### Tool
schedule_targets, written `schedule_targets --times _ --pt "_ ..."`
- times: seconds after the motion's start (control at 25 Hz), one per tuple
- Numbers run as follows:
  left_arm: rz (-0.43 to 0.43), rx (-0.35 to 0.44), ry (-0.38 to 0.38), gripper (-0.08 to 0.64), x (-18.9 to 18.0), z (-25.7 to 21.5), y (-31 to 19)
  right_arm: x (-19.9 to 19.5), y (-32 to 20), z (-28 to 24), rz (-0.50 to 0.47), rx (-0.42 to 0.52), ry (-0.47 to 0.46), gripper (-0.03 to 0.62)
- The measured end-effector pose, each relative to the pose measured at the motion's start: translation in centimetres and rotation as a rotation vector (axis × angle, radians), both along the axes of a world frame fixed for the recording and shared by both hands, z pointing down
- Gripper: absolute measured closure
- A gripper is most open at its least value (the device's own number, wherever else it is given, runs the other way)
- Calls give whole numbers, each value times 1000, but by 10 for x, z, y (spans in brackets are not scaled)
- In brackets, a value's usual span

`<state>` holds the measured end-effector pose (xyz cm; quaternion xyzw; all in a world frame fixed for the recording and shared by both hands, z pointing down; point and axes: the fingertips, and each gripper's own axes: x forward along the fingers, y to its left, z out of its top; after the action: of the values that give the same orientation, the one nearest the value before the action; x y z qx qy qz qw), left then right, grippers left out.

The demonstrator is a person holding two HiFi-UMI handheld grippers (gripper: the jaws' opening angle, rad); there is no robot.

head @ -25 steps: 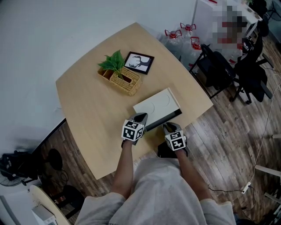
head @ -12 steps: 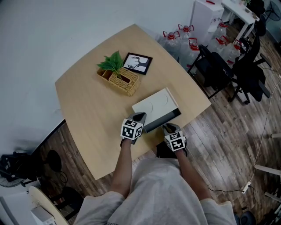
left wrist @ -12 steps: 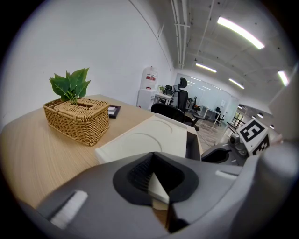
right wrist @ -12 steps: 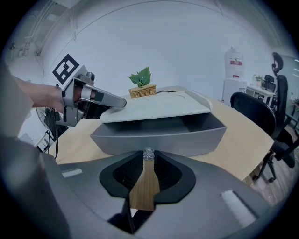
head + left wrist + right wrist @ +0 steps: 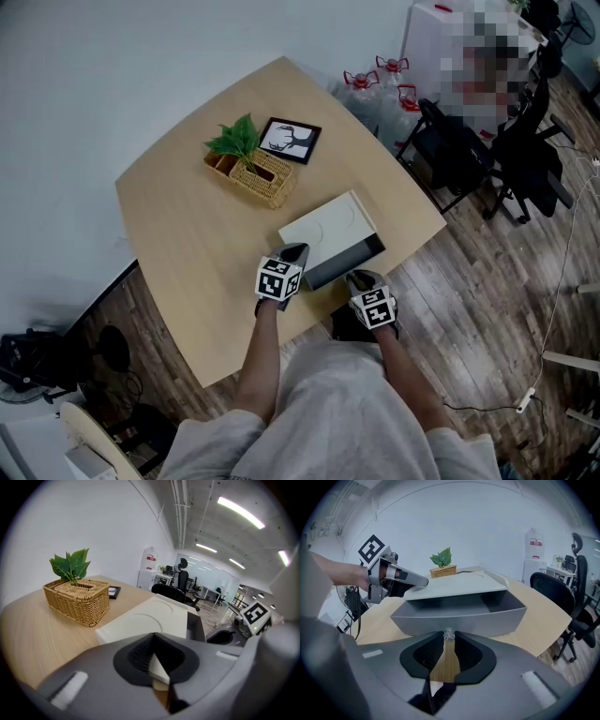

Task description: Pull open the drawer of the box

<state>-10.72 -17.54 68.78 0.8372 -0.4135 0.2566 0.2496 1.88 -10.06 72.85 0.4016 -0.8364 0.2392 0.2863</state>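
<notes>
The right gripper (image 5: 358, 278) drew back a touch toward the person, and the drawer (image 5: 344, 262) came with it, sliding a little further out of the box (image 5: 323, 228) than a second ago.

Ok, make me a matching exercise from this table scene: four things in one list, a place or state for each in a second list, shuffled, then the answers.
Things:
1. drawer
2. wicker basket
3. picture frame
4. right tongs

Places or states:
A. shut on the small clear knob
B. pulled partway out of the box
C. lying on the table just beyond the basket
D. holding green leaves

Pairs: 1-B, 2-D, 3-C, 4-A.
</notes>
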Motion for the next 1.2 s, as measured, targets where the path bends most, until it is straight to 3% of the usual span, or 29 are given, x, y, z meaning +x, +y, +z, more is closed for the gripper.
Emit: schedule_targets --times 1.2 --pt "9 14 27 507 2 -2 3 9 23 0 16 -11 29 518"
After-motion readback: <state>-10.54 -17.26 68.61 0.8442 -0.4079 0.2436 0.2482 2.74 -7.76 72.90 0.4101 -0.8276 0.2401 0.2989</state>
